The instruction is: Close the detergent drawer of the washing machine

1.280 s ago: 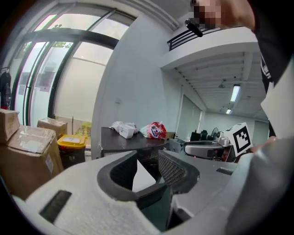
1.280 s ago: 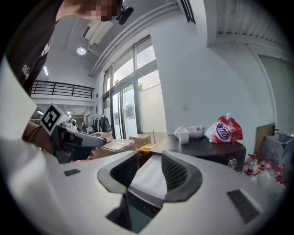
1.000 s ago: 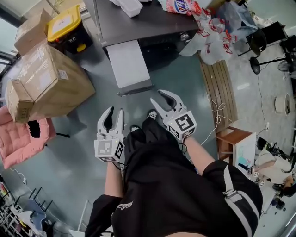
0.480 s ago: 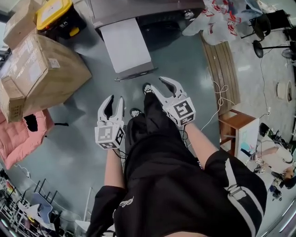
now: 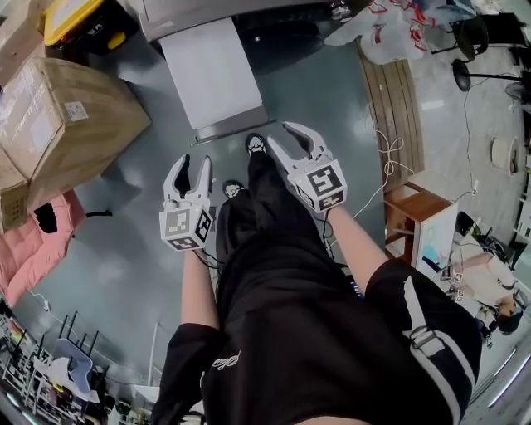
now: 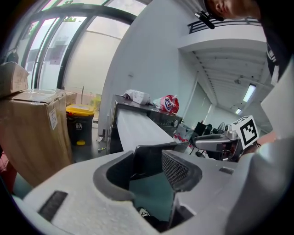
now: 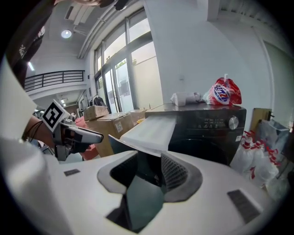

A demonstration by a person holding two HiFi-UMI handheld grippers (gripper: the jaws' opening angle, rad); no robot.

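Note:
The dark washing machine [image 5: 274, 33] stands at the top of the head view, and its long white detergent drawer [image 5: 211, 75] sticks far out toward me. My left gripper [image 5: 192, 170] hangs over the floor in front of the drawer's front edge, apart from it; its jaws are opening with nothing between them. My right gripper [image 5: 286, 141] is held just right of the drawer's front corner, open and empty. In the left gripper view the left gripper [image 6: 154, 158] faces the drawer [image 6: 138, 131]. The right gripper [image 7: 149, 172] looks at the drawer [image 7: 149, 128] and the machine's front [image 7: 206, 128].
A large cardboard box [image 5: 50, 124] and a yellow-lidded bin [image 5: 75, 17] stand left of the machine, with a pink cushion [image 5: 33, 249] nearer me. Plastic bags [image 5: 398, 33], a wooden pallet [image 5: 398, 116] and a small wooden stool [image 5: 411, 224] are on the right. A detergent bag [image 7: 225, 92] lies on the machine.
Both grippers have sunk, and the machine and drawer have slid toward the top of the head view. The left gripper's jaws now stand wider apart.

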